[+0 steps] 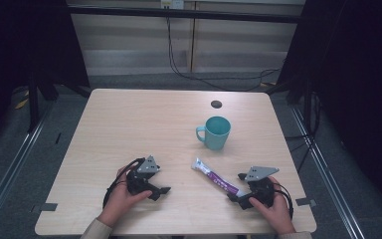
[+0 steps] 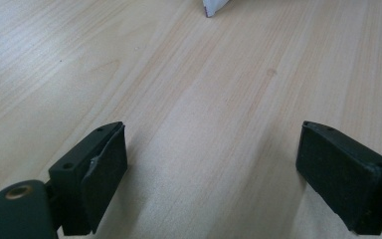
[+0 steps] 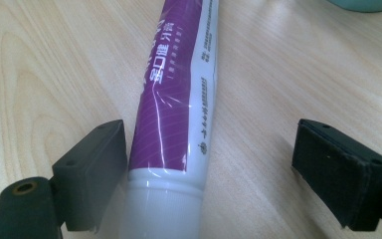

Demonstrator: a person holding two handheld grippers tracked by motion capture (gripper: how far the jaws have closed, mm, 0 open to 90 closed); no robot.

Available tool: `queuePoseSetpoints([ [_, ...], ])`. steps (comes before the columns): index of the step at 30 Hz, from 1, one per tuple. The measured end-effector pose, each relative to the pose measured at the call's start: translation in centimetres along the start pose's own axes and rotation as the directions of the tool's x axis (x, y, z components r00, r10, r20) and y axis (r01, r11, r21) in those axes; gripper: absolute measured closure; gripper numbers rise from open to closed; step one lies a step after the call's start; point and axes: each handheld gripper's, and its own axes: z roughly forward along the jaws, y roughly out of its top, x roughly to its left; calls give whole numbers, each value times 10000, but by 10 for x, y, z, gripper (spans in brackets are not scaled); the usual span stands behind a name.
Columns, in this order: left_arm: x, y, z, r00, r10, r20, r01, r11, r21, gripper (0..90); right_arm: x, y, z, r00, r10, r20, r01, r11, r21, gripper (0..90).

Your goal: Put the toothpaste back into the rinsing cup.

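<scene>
Toothpaste tube, purple and white soft plastic with a glossy skin, lies flat on the pale wood-grain desk, near the right front corner. Its long axis runs on a slant: crimped flat end far and to the left, round white cap end near and to the right, right at the right tool. Look along that tool's own view and the tube sits between the two black jaws, cap end nearest the camera, its side just beside or maybe brushing the left pad while the right pad stands well apart from it. So the right tool is released, jaws spread wide, nothing gripped yet. The tube's length points roughly straight away from it, so I'd judge a squeeze across the narrow body near the cap is the natural bite.

Left tool rests on the desk well to the left of the tube, jaws also released, bare wood between them. The right hand is plainly the nearer one.

Farther back stands a teal ceramic mug, smooth, handle to the left, just beyond the tube's crimped end.
</scene>
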Motion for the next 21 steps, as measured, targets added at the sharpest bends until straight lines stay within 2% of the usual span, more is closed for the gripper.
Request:
queuePoseSetpoints([
  [7, 0, 0, 0, 10000, -11, 0, 11, 10000, -4, 124, 0, 0, 0, 10000, -4, 3, 4, 10000, -2, 133],
  [12, 0, 0, 0, 10000, -19, -6, 19, 10000, -6, 125, 5, 1, 1, 9994, 226, 248, -227, 9997, 26, 125],
  [18, 0, 0, 0, 10000, -18, -24, 18, 10000, -4, 125, 6, 2, 2, 9992, 298, 283, -299, 9995, 28, 127],
  [21, 0, 0, 0, 10000, -21, -27, 21, 10000, -8, 125, 6, 4, 1, 9994, 257, 246, -262, 9994, 225, 137],
])
